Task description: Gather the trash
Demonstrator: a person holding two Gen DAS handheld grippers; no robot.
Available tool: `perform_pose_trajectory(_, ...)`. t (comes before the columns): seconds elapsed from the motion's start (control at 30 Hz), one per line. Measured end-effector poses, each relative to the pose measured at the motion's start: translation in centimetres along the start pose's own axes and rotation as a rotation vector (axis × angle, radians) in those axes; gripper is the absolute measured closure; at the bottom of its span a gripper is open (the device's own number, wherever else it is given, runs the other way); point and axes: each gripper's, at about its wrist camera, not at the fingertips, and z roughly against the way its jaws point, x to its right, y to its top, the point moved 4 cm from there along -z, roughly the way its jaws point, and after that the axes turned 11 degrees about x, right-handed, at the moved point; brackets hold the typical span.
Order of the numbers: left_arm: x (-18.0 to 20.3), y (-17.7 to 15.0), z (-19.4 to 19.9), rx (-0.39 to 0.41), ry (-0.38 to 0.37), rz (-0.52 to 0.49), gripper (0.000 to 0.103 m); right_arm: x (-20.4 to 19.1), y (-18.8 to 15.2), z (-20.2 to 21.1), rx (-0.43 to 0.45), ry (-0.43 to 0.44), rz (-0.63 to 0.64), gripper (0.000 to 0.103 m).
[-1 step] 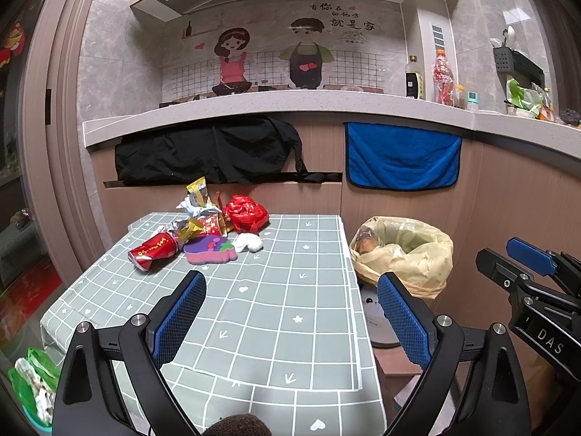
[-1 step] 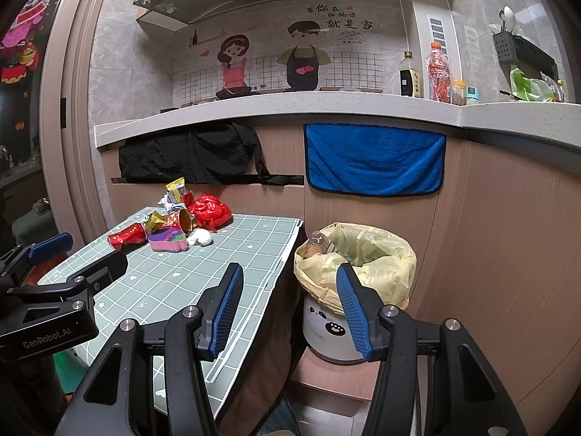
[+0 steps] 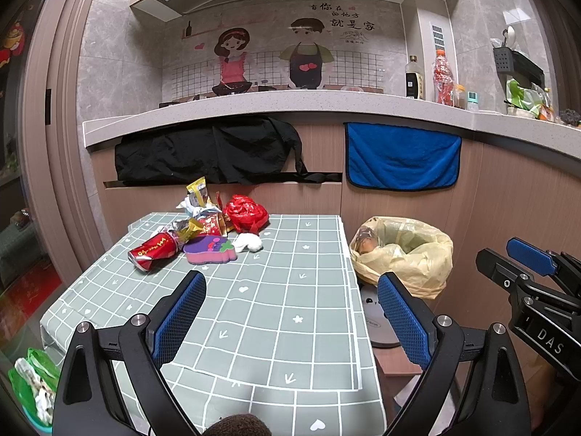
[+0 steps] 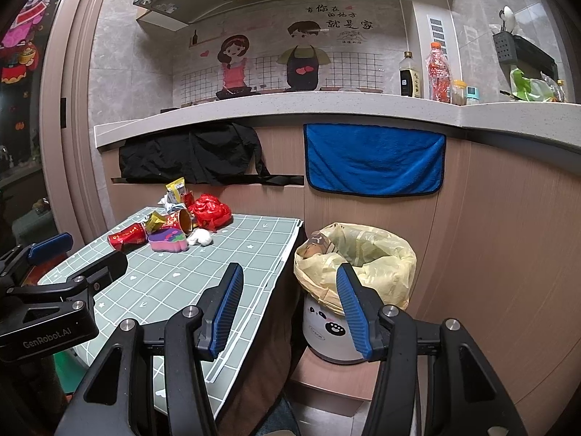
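A pile of trash lies at the far left of the checked table (image 3: 283,312): a crushed red can (image 3: 154,250), a purple foam piece (image 3: 210,250), a white tissue wad (image 3: 248,242), a red plastic bag (image 3: 245,212) and foil wrappers (image 3: 198,196). To the right of the table stands a white bin lined with a yellow bag (image 3: 410,254), with some rubbish in it. My left gripper (image 3: 290,290) hovers open over the near part of the table, holding nothing. My right gripper (image 4: 289,276) is open and holds nothing, in front of the bin (image 4: 363,254) and the table's right edge.
A stone counter (image 3: 290,105) runs behind, carrying bottles (image 3: 445,76) at the right. A black cloth (image 3: 210,152) and a blue towel (image 3: 401,156) hang below it. A green bag (image 3: 32,381) sits on the floor at the left. The bin stands on a low wooden step (image 4: 326,374).
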Motion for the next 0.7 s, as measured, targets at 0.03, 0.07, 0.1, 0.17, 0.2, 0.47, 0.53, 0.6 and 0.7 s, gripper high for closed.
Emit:
perform_pose_trajectory(0.03,0.0,0.0,0.0,0.0,0.0,0.0,0.008,0.0,0.0,0.0,-0.001,0.001,0.0,0.052)
perform_pose_trajectory(0.07,0.0,0.0,0.0,0.001,0.002,-0.001,0.008,0.0,0.0,0.0,-0.001,0.002,0.0,0.052)
perform_pose_trajectory(0.1,0.0,0.0,0.0,0.002,0.002,-0.001,0.008,0.0,0.0,0.0,-0.001,0.001,0.0,0.052)
perform_pose_trajectory(0.17,0.0,0.0,0.0,0.002,0.002,0.0,0.008,0.0,0.0,0.0,-0.001,0.002,0.0,0.052)
perform_pose_trajectory(0.2,-0.1,0.0,0.0,0.0,0.001,0.001,0.008,0.0,0.0,0.0,-0.001,0.002,0.0,0.052)
perform_pose_trajectory(0.47,0.6,0.5,-0.3,-0.001,0.004,0.011,0.008,0.4,0.1,-0.4,-0.007,-0.005,-0.001,0.052)
perform_pose_trajectory(0.53,0.4,0.8,-0.6,0.003,0.006,0.014,0.008,0.5,0.4,-0.9,-0.008,-0.002,-0.004,0.052)
perform_pose_trajectory(0.6,0.0,1.2,-1.0,0.008,0.006,0.013,0.008,0.7,1.0,-1.6,-0.009,0.001,-0.007,0.052)
perform_pose_trajectory(0.7,-1.4,2.3,-2.2,0.019,0.023,0.01,0.008,0.3,2.2,-3.0,-0.001,0.007,-0.008,0.052)
